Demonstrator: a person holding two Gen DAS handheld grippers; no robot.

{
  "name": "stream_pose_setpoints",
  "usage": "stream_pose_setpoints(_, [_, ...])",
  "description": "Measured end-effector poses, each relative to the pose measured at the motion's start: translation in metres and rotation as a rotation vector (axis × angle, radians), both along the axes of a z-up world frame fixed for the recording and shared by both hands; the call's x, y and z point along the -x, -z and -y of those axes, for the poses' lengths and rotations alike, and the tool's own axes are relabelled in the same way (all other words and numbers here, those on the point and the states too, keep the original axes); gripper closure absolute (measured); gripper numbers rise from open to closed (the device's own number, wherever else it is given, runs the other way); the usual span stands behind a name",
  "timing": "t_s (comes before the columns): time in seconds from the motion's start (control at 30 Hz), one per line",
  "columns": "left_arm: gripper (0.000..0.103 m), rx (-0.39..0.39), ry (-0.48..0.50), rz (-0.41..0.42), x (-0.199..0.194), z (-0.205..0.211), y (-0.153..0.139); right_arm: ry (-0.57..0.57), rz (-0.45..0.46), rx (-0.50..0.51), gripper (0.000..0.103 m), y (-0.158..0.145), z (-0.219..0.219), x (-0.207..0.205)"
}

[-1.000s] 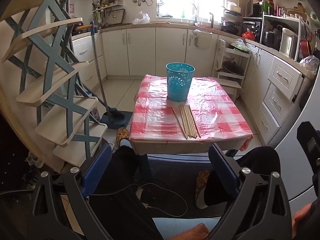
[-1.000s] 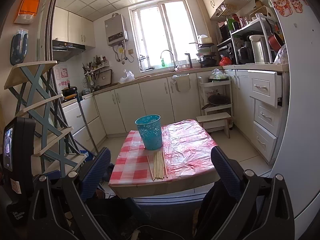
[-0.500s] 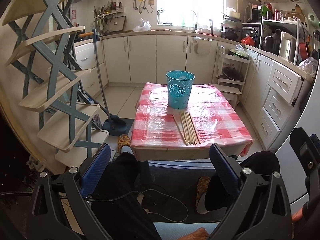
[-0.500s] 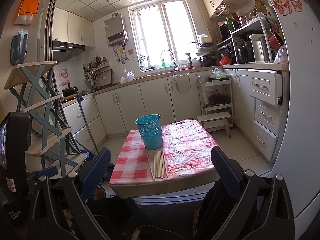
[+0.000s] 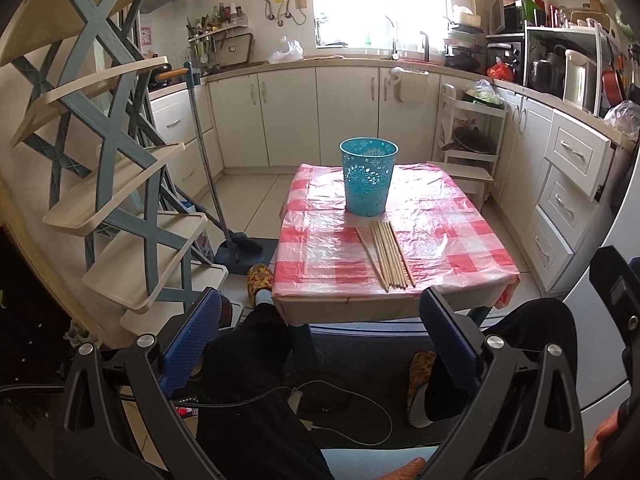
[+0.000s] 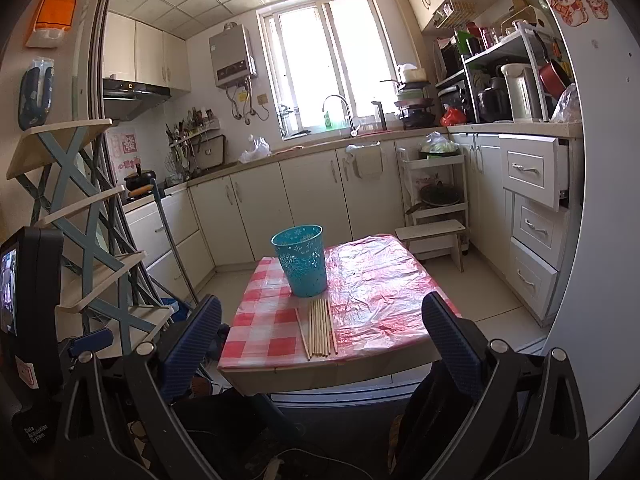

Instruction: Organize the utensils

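We hold both grippers short of the low table with the red-and-white checked plastic cover (image 5: 452, 236), nothing touching yet. Left gripper (image 5: 320, 312): jaws spread wide, blue ribbed pads (image 5: 192, 336) well apart, nothing between them. Right gripper (image 6: 320, 320): same, wide apart and empty, blue pads (image 6: 452, 336) framing the table's near edge in its view.

Task items: a row of thin pale wooden sticks (chopsticks or skewers, we can't tell which) (image 5: 387, 252) lying flat on the cover, roughly parallel, running from the near edge toward the teal perforated plastic basket (image 5: 369, 176). One stick on the left side lies slightly angled away from the rest. The far ends of the sticks sit just beside the basket's base; whether they touch it, we can't tell. Basket stands upright near the table's middle, behind the sticks. From the right wrist view we see the same layout: sticks (image 6: 319, 327) in front, basket (image 6: 302, 260) behind.

Left of the table: a cream-and-blue tiered shelf rack (image 5: 104, 152) and a mop with an orange-tipped handle (image 5: 208, 168) leaning by the white cabinets. Our legs in dark trousers (image 5: 256, 360) are under the table's near edge.
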State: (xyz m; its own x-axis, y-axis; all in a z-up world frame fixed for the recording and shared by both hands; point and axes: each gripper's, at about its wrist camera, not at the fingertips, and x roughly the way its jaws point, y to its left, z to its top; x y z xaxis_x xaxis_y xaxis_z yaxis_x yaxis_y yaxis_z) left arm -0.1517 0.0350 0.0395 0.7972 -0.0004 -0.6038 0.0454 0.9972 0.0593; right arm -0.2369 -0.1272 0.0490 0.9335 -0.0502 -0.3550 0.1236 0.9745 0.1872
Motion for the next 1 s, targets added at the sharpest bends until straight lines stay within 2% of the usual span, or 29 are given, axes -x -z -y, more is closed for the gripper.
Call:
stream_pose_setpoints(0.17, [0.008,0.01,-0.018,-0.032,-0.024,-0.004,0.008,-0.011,-0.072,-0.001,0.007,0.01,-0.002,-0.027])
stream_pose_setpoints(0.53, [0.008,0.016,-0.036,-0.119,-0.08,-0.003,0.034,-0.046,-0.137,-0.035,0.007,0.03,0.002,-0.084])
stream_pose_setpoints(0.7, [0.008,0.049,-0.056,-0.166,-0.11,-0.01,0.049,-0.078,-0.164,0.005,0.007,0.042,0.01,-0.126])
stream_pose_setpoints(0.77, [0.008,0.061,-0.066,-0.178,-0.12,-0.014,0.055,-0.088,-0.192,0.03,0.016,0.051,0.015,-0.151])
stream_pose_setpoints(0.83, [0.008,0.07,-0.077,-0.189,-0.13,-0.015,0.061,-0.122,-0.241,0.02,0.037,0.065,0.019,-0.18])
stream_pose_setpoints(1.0, [0.008,0.087,-0.1,-0.223,-0.156,-0.017,0.076,-0.208,-0.384,-0.002,0.063,0.118,0.018,-0.259])
